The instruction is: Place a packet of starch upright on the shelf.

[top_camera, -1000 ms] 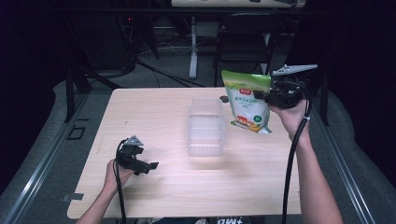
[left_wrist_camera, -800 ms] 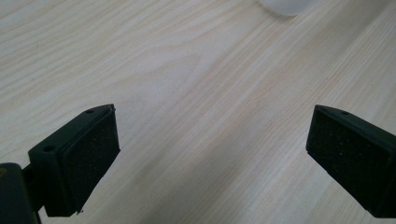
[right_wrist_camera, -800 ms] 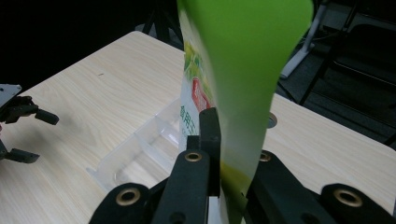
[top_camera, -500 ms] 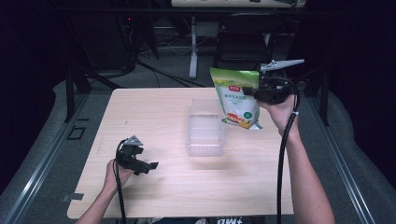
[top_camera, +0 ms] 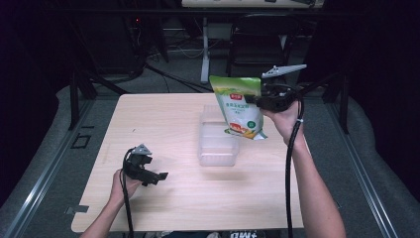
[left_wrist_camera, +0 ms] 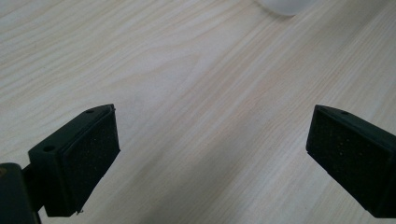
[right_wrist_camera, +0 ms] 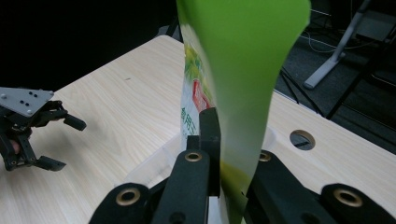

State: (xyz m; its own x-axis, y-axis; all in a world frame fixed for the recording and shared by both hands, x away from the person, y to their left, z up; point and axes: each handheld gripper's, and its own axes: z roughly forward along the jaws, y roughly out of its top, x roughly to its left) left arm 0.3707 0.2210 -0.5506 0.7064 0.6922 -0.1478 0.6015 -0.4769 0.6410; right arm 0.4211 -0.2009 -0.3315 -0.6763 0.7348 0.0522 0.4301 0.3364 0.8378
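Print on the green pouch [top_camera: 239,105] is too small to read from the high view, and in the right gripper view its top edge runs off the frame while its lower part drops behind the right gripper [right_wrist_camera: 217,154]. That gripper's fingers are clamped on the pouch's side edge, holding it upright in the air. The clear container [top_camera: 218,140] shows faintly: in the left gripper view just a pale rounded corner [left_wrist_camera: 285,5] at the top edge, in the right gripper view a cloudy rim [right_wrist_camera: 154,161] below the fingers.

Compared with a second ago, the pouch has travelled from beside the container's far right to just over its far end, its bottom corner now hanging above the rim. The left gripper [top_camera: 157,177] lies where it was, fingers spread wide with nothing but bare desk [left_wrist_camera: 196,93] between them.

The pouch is glossy, flexible film, green at the top with a white printed panel, bowed into a curve. The container is translucent plastic, rectangular with rounded corners. The desk is pale wood-grain laminate with a round cable hole [right_wrist_camera: 302,139] beyond the right fingers. The finger pads [left_wrist_camera: 91,161] are black and finely pitted.
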